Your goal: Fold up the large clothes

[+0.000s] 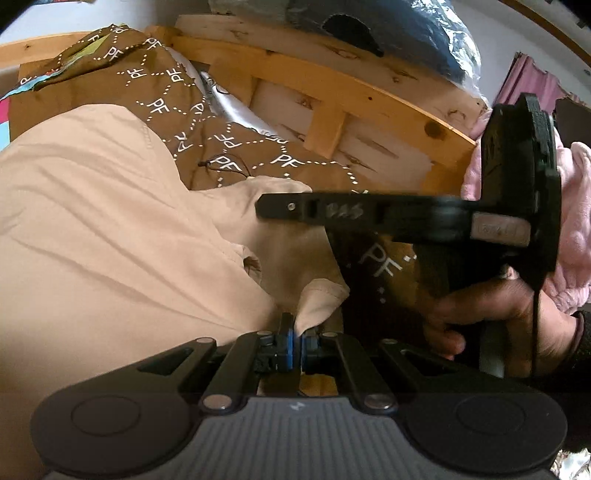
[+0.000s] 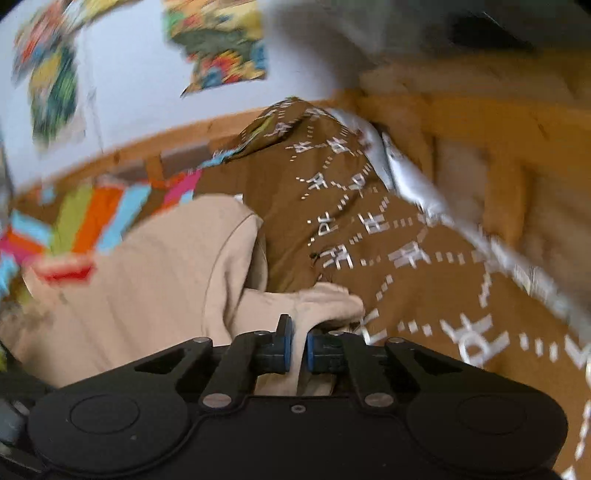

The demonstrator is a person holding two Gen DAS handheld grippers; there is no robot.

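Pale wall (image 2: 140, 74) behind, with blurred colourful pictures (image 2: 218, 40) stuck on it. A pine bed frame (image 1: 332, 85) with slats runs along the far side; a dark bundle in clear plastic (image 1: 406, 33) sits on its top rail. The bed carries a brown cover (image 1: 177, 81) printed with white "PF" letters and dotted diamonds, a silvery lining showing at its edge. A bright patchwork cloth (image 2: 92, 221) in orange, green, blue and pink lies at the far side of the bed.

The beige garment (image 1: 92, 221), large, lies across the brown cover, creased, its bulk toward the left in both views. A seam curves over it in the right wrist view.

Pink fleecy fabric (image 1: 576, 206) sits at the right margin of the left wrist view.

Right claw (image 2: 298, 347): pressed together on a fold of beige cloth, which passes between the blue pads. Seen from the left wrist as a black body held by the right hand (image 1: 491, 314).

Left claw (image 1: 297, 341): pinching a corner flap of the same garment, the cloth standing up from between the pads.
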